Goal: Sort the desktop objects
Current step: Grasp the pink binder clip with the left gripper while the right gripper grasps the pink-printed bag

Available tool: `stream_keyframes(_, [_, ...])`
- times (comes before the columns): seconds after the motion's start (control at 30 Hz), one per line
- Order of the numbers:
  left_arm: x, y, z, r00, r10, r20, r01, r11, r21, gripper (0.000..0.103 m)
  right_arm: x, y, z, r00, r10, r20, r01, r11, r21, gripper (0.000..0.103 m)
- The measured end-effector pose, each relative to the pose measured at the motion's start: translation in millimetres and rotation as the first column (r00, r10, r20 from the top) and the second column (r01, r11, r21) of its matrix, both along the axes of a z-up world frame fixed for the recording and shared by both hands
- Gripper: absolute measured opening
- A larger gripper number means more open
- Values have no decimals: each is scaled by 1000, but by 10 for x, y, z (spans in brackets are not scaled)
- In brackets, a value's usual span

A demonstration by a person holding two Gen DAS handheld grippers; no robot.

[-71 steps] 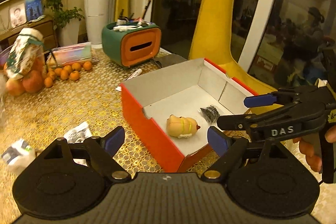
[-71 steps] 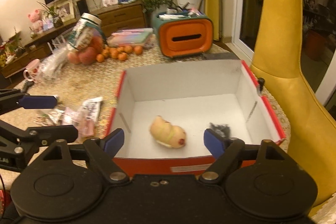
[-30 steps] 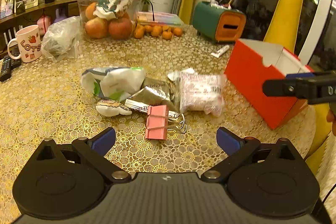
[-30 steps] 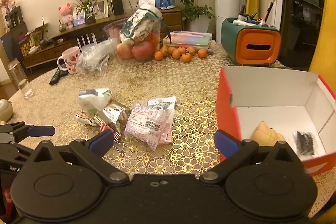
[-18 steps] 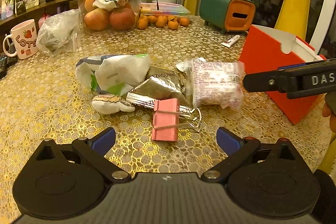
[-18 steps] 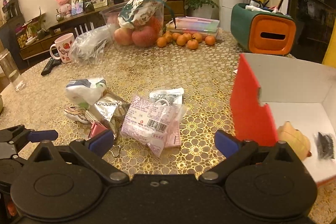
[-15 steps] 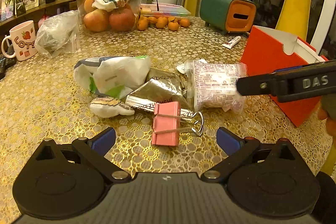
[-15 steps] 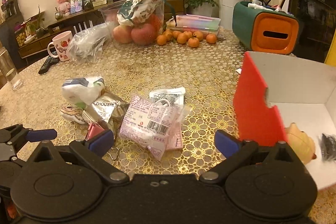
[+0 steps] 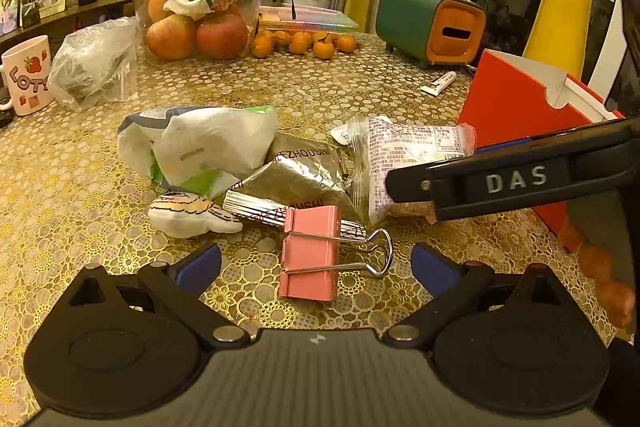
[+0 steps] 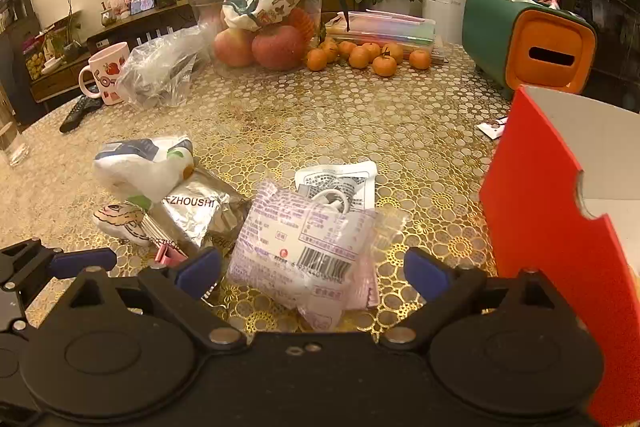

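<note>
The left gripper (image 9: 316,263) hangs low over the table (image 9: 360,87) with its blue pads spread wide and nothing pinched; the pink binder clip (image 9: 310,253) lies flat on the gold-patterned cloth between them, its wire handles pointing right. The right gripper (image 10: 312,269) also stands wide, its jaws just beginning to close, with the clear pink-printed packet (image 10: 304,247) lying between the pads but not yet touched. In the left wrist view that gripper's finger, marked DAS, reaches in from the right over the same packet (image 9: 412,155). Just behind the clip lie a silver foil pouch (image 9: 304,175) and, to its left, a small white cartoon-printed item (image 9: 192,213). Behind those rests a crumpled white bag with green and blue print (image 9: 204,143). To the right stands the red box (image 10: 560,227), open-topped with a white inside, near the packet. Farther back are a strawberry mug (image 10: 106,73), a clear plastic bag (image 10: 160,67), a clear container of apples (image 10: 272,43), a row of small oranges (image 10: 364,55) and a green-and-orange holder (image 10: 532,47).
</note>
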State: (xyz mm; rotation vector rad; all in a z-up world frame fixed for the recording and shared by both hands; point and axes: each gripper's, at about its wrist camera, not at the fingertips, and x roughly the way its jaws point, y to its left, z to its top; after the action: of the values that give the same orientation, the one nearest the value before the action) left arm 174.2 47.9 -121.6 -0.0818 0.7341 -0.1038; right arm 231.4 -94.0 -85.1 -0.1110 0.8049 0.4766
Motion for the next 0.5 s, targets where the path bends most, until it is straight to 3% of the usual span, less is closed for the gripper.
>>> stream_keyframes(0.07, [13,-12,-5,1000,-10,-1,10,1000,0,89,8,17,-21,1000,-1,-4,1,1000,0,95])
stream_keyframes(0.2, [22,-28,-14,1000,-17,4,17,1000,2,83,18,45,-58,1000,-1,-7,1,1000,-8,90])
stream_keyframes(0.27, [21,-25,-15,1000,-20,8,20,1000,-3,72,22,51,-72,1000,-2,-9,2,1000,-13,89])
stream_keyframes(0.4, [25,-15,-27,1000,-15,3,16,1000,-12,67,27,48,-91,1000,-1,-17,1,1000,-12,85])
stream_keyframes(0.5, [32,6,-46,1000,-7,-5,7,1000,-22,57,36,59,-90,1000,-1,-15,1,1000,-11,85])
